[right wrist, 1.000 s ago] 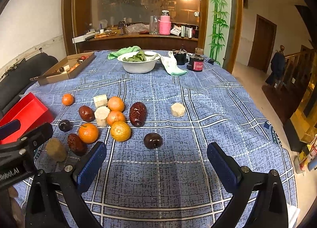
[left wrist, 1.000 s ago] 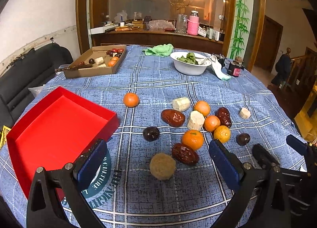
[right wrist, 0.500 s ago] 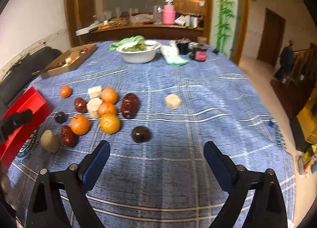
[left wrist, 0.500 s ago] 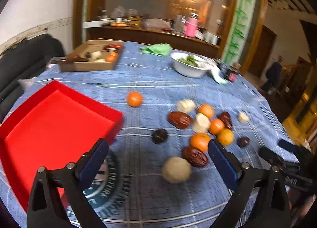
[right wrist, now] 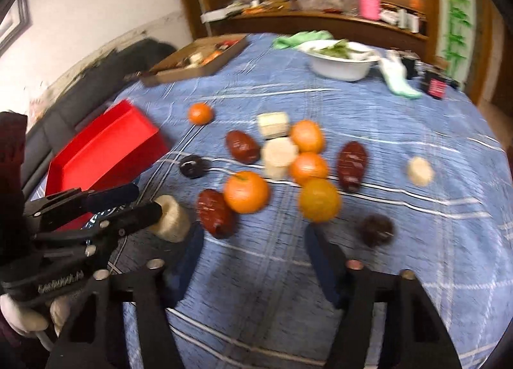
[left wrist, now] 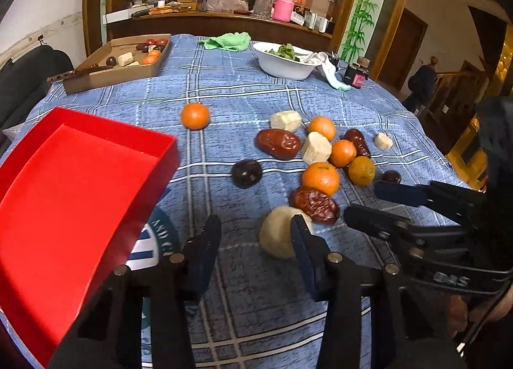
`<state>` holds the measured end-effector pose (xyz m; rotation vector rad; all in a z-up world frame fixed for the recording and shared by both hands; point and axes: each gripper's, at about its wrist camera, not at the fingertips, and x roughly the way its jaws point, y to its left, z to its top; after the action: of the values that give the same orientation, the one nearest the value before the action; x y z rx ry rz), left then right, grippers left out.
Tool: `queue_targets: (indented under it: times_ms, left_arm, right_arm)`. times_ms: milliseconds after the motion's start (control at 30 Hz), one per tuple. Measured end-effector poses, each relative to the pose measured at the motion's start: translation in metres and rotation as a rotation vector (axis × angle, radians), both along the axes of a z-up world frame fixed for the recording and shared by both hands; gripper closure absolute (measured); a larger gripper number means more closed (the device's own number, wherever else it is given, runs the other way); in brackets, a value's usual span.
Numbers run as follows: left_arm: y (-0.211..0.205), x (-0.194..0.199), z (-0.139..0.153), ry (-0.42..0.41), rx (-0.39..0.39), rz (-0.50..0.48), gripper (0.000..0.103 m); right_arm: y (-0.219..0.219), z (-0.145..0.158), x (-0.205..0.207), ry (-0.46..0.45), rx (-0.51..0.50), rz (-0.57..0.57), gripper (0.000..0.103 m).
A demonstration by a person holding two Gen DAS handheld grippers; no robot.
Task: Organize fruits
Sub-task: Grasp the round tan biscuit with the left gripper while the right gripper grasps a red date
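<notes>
Left wrist view shows the left hand-held gripper [left wrist: 255,234] low over the blue checked table [left wrist: 243,93], its jaws having just been closing to a narrow gap with only cloth between them. The pale round fruit [left wrist: 277,236] lies just ahead and to its right, partly behind the right finger and not between the pads. Beyond it lie a wrinkled red date [left wrist: 315,205] and an orange [left wrist: 320,178], close together. The red tray [left wrist: 96,157], where the fruit presumably goes, stands empty to this gripper's left.

The right hand-held gripper [right wrist: 251,244], seen in its own blurred view, has also just been closing; its jaws stand half-wide over bare cloth, a second red date [right wrist: 214,213] just ahead to its left, a yellow-orange fruit [right wrist: 319,199] ahead to its right.

As I judge it, the left jaws sit off-line: closing here would miss the pale fruit or nudge it into the date. Round fruit rolls easily. The two grippers are also near each other and could collide.
</notes>
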<state>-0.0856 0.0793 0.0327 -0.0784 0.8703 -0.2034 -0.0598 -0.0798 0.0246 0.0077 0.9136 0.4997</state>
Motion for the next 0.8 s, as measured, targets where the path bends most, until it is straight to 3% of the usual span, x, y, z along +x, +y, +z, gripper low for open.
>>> queue_targets:
  times_ms: [267, 300, 367, 500, 633, 800]
  left_arm:
    - [0.009, -0.001, -0.001, 0.009, -0.043, -0.015, 0.059]
    - [0.007, 0.0, -0.001, 0.013, -0.05, -0.025, 0.059]
    - [0.003, 0.0, -0.002, 0.012, -0.054, -0.04, 0.059]
    - [-0.002, 0.002, -0.003, 0.017, -0.069, -0.052, 0.059]
    - [-0.012, 0.008, -0.006, 0.025, -0.085, -0.085, 0.052]
    - [-0.023, 0.021, -0.015, 0.079, -0.085, -0.123, 0.051]
  right_arm:
    - [0.028, -0.015, 0.018, 0.046, -0.016, 0.053, 0.048]
    - [0.028, -0.014, 0.02, 0.05, -0.007, 0.053, 0.051]
    - [0.027, -0.015, 0.021, 0.056, 0.007, 0.059, 0.067]
    - [0.018, -0.011, 0.018, 0.065, 0.041, 0.04, 0.076]
    - [0.006, -0.007, 0.012, 0.059, 0.072, 0.018, 0.076]
    - [-0.001, -0.013, 0.015, 0.081, 0.073, 0.004, 0.075]
